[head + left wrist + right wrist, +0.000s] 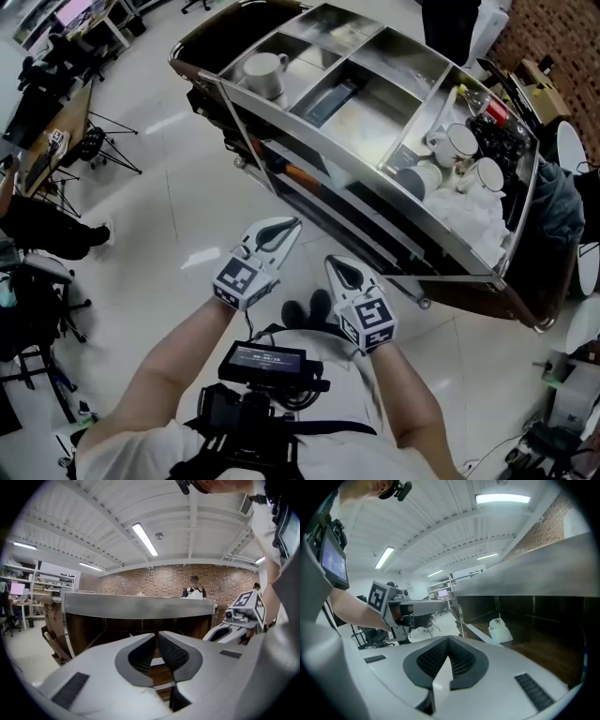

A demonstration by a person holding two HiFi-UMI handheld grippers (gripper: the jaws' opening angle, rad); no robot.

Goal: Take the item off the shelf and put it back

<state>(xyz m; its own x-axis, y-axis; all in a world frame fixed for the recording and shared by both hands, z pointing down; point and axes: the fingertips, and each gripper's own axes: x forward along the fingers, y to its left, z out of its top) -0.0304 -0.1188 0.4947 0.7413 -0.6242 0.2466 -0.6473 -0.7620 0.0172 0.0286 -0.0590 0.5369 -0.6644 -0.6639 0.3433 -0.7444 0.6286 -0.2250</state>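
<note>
**Both grippers empty in front of the cart, item still on its shelf**

The person stands at the long side of the cart (pixel 473 292) with both grippers drawn in close to the body, short of the cart's front edge. The left gripper (pixel 157 635) has its jaws all but together with nothing between the pads. The right gripper (pixel 449 641) is clenched at the tips and just as empty. They sit side by side, near each other but not touching.

The cart's metal top tray (pixel 370 122) holds mugs (pixel 455 142) and other small things in its compartments. The task's item is more likely the white bag (pixel 500 630), which sits on the wooden shelf beneath that tray, set back from the front edge and well clear of both grippers. I cannot tell what is inside it.

The bag looks like thin, crumpled plastic, so it should be light and soft, and probably slippery. It will likely sag and change shape when lifted. The gathered top looks like the best place to pinch, since the film is bunched there and gives the pads something to bite. Squeezing the belly risks crushing the contents or letting the film slide out. Either gripper must first open, then reach in under the tray's front rail.
</note>
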